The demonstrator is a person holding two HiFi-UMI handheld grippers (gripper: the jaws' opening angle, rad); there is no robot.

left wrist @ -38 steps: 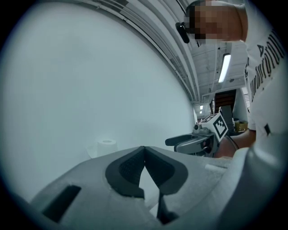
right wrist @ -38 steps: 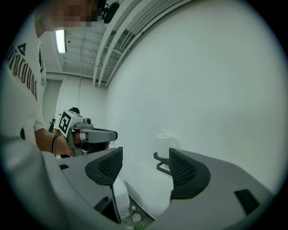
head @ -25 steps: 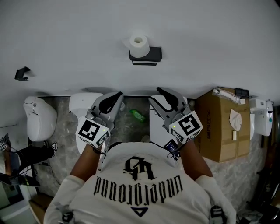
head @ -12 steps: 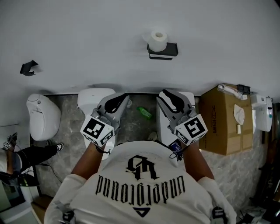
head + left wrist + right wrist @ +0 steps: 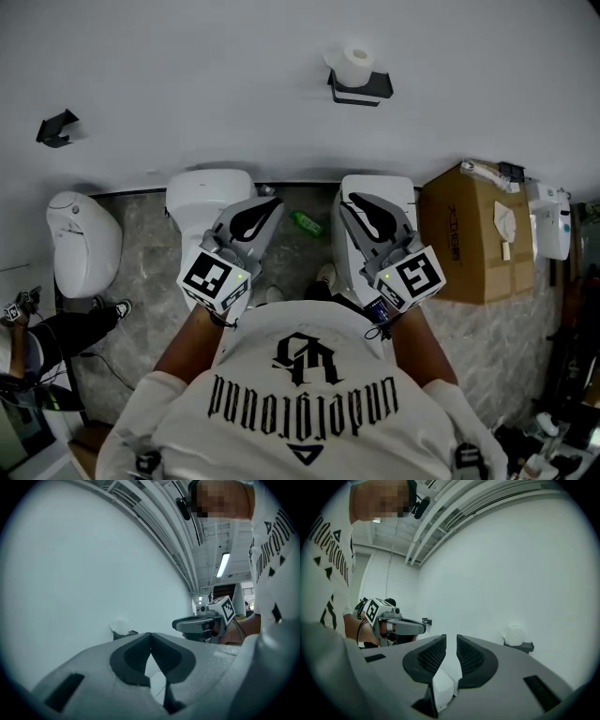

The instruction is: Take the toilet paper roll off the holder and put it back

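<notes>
A white toilet paper roll (image 5: pixel 357 63) stands upright on a black wall holder (image 5: pixel 361 87), high on the white wall. Both grippers are held level, side by side at chest height, well short of it. My left gripper (image 5: pixel 266 206) is shut with nothing in it; in its own view the roll (image 5: pixel 122 624) sits left of the touching tips (image 5: pixel 150 633). My right gripper (image 5: pixel 354 201) has just been closing; a narrow gap remains, with nothing between the jaws. In its view the roll (image 5: pixel 514 633) and holder (image 5: pixel 521 645) lie to the right of the jaws (image 5: pixel 451 637).
Below the wall are a white toilet (image 5: pixel 208 199), a white cabinet-like unit (image 5: pixel 377 192) and a urinal-shaped fixture (image 5: pixel 82 253). A green bottle (image 5: pixel 306 223) lies on the stone floor. A cardboard box (image 5: pixel 469 248) stands at right, and a black hook (image 5: pixel 54 128) is on the wall at left.
In the head view the roll and holder have shifted up and to the right, and more floor shows. Both grippers travelled level, still side by side. The right jaws look narrower.
</notes>
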